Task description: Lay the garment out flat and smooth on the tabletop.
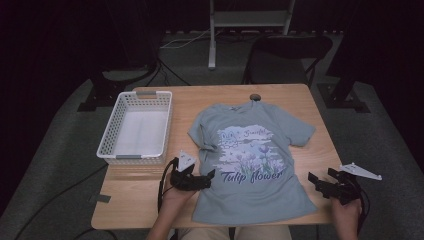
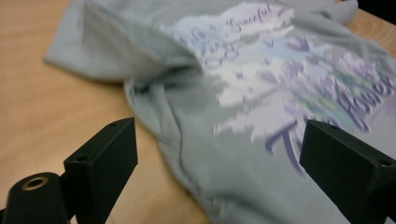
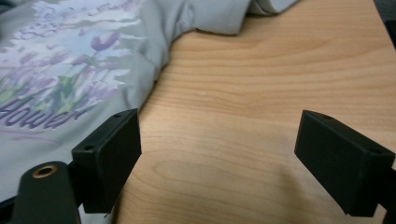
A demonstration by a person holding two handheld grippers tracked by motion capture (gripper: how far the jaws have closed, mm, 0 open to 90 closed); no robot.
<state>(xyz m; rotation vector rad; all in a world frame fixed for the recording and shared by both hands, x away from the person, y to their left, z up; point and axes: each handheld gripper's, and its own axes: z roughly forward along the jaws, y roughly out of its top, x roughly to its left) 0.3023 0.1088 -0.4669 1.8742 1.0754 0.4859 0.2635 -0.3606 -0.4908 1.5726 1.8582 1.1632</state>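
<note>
T-shirt (image 1: pixel 250 160) flat on worktop (image 1: pixel 200 100); both tongs wide open, empty; we should pinch its side hems evenly.

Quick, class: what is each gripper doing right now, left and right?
Left gripper: open, empty, jaws spread over the T-shirt's left edge.
Right gripper: open, empty, over bare table beside the shirt.

Wooden table (image 1: pixel 295 100), T-shirt (image 1: pixel 250 160) spread flat, white basket (image 1: pixel 135 127) at left, small round object (image 1: pixel 255 97)
</note>
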